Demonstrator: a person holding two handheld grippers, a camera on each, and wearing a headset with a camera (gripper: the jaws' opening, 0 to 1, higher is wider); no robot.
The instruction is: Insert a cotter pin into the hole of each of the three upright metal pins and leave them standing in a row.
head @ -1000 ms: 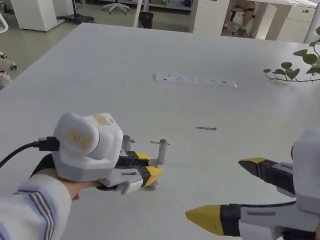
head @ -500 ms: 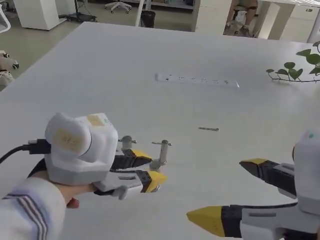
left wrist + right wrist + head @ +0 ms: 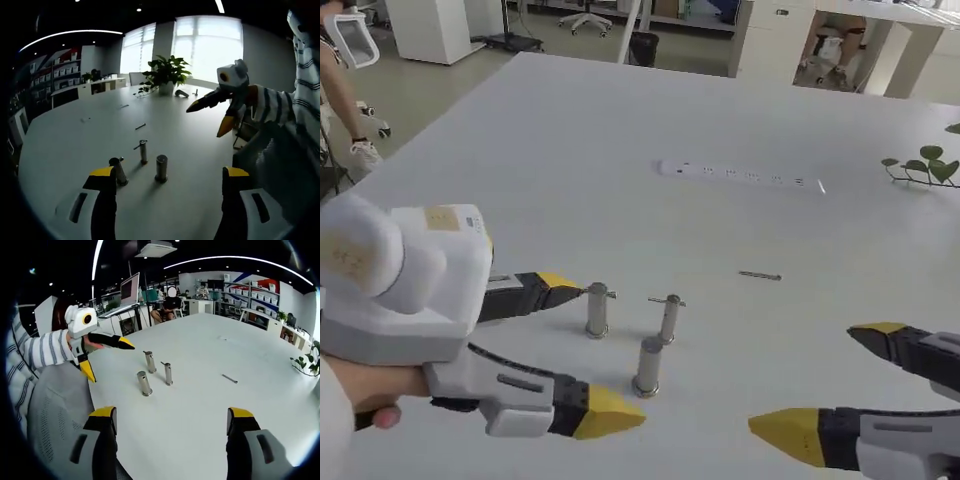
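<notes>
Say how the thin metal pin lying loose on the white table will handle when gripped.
The thin metal cotter pin is probably light and stiff. It lies flat on the white table, so a nudge may slide or roll it.

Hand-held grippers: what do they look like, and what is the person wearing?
The left hand-held gripper and the right hand-held gripper match. Each has a chunky white body and two long jaws that go from grey to black and end in pointy yellow tips. The left one has a pale tan sticker on top. The person wears a white sleeve with dark stripes.
</notes>
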